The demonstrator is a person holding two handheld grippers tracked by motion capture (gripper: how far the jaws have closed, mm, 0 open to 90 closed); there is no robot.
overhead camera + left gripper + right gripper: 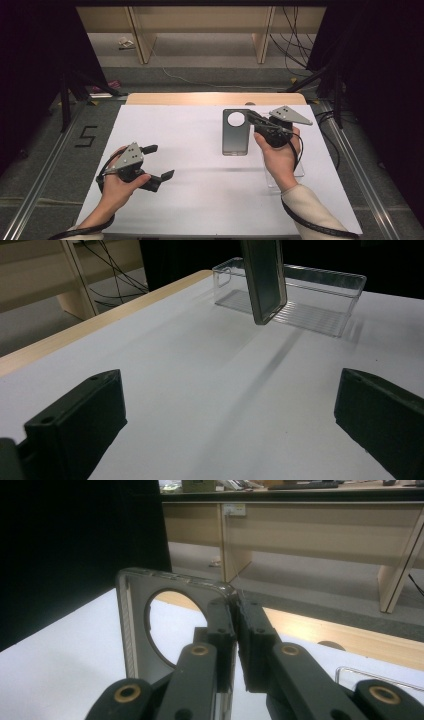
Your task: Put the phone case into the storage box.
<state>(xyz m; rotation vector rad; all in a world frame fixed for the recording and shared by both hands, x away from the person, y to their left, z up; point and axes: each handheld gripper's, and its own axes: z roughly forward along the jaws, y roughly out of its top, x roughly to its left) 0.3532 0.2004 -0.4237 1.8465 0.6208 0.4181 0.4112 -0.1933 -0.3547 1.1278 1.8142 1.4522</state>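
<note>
High view. My right gripper (255, 120) sits at about 2 o'clock on the white table (200, 200), its jaws pinched together on the upper right edge of a dark phone case (235, 137). The case, marked by a large round camera cut-out near its top, hangs from that grip, long side running toward 6 o'clock; it reads as lifted, since its shadow falls on the table nearer me. A clear plastic tray (285, 172) lies just beside it at 4 o'clock, partly under my right hand (280, 155).

Right gripper view. The two jaws meet on the rim of the case beside the round opening, with only the thin wall between them.

Left gripper view. My left gripper (160, 162) rests at about 8 o'clock, well apart from the case, jaws spread wide with bare table between them. Ahead, the case hangs tilted in front of the clear tray.
</note>
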